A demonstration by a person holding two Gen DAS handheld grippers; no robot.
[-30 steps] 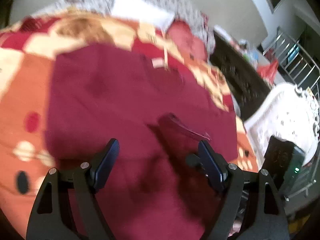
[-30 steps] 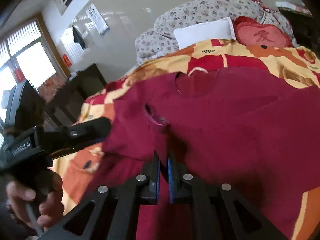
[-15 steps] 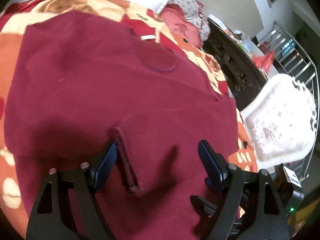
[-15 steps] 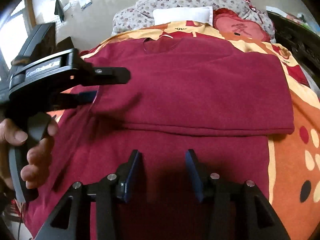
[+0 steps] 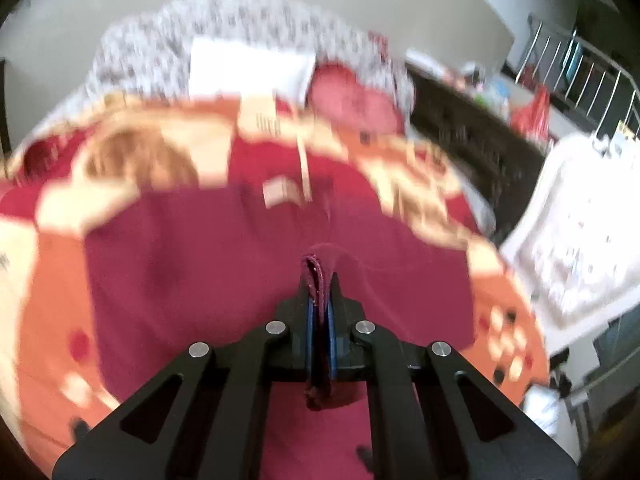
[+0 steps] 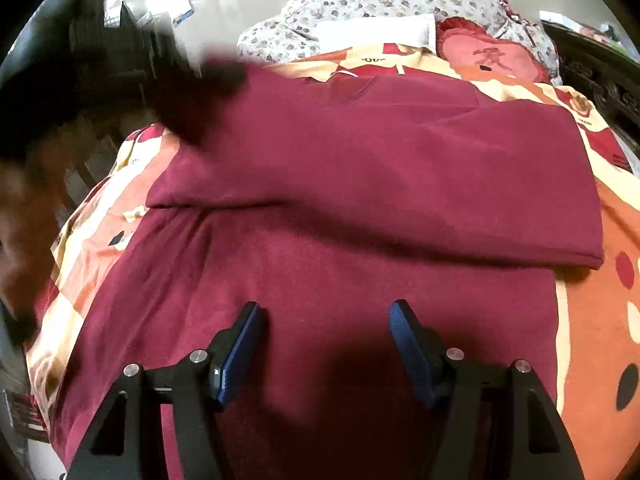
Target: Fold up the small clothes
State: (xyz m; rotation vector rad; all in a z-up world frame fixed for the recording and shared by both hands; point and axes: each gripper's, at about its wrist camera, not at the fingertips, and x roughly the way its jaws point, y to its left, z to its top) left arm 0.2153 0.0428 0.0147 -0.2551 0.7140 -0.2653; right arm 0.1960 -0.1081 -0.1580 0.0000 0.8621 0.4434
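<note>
Lying spread over the patterned bed (image 6: 596,320), the maroon shirt (image 6: 360,184) is being pinched at a hemmed edge by the left gripper (image 5: 319,292), while the right gripper (image 6: 324,320) is hovering wide apart above its lower half, gripping nothing.

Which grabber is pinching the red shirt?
The left gripper: it is shut on the maroon shirt. The right gripper is open, holding nothing.

The left gripper (image 5: 320,312), open half a second ago, is now pinching a hem of the maroon shirt (image 6: 360,184); the right gripper (image 6: 326,344) is spreading wider.
</note>
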